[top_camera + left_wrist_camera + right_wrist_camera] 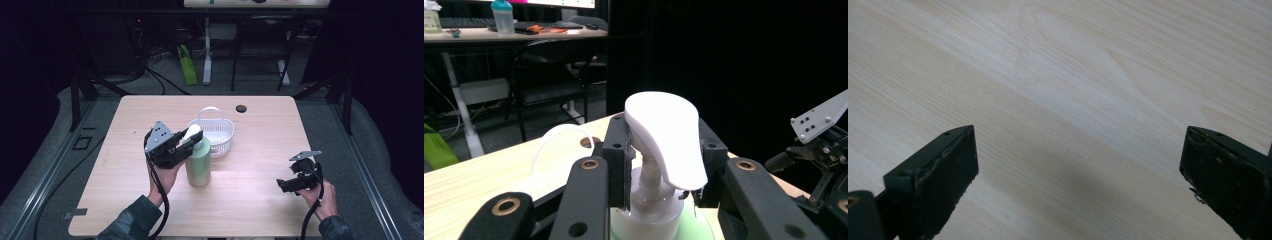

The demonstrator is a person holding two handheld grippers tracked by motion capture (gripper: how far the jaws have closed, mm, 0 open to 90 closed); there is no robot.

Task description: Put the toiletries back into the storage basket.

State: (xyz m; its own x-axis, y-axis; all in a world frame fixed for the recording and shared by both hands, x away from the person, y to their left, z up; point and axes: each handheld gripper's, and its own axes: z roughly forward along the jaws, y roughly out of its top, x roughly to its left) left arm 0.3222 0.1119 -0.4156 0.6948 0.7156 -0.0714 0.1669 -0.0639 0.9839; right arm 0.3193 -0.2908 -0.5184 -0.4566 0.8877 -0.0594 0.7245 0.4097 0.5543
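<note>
Left tool [659, 165] is clamped on the white pump [666, 137] of a green bottle [198, 164], upright on the tabletop [250, 200] beside a white basket [216, 131]. No legible label. Right tool [1078, 175] stands apart, empty.

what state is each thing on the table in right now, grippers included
pale green pump bottle with white pump head: upright on the table, gripped at the pump head
white plastic perforated basket with a handle: upright just behind the bottle, handle raised, nothing seen inside
left gripper: shut on the pump head and neck
right gripper: open, nothing between the jaws, over bare wood
light wooden table: flat, bearing bottle and basket
</note>
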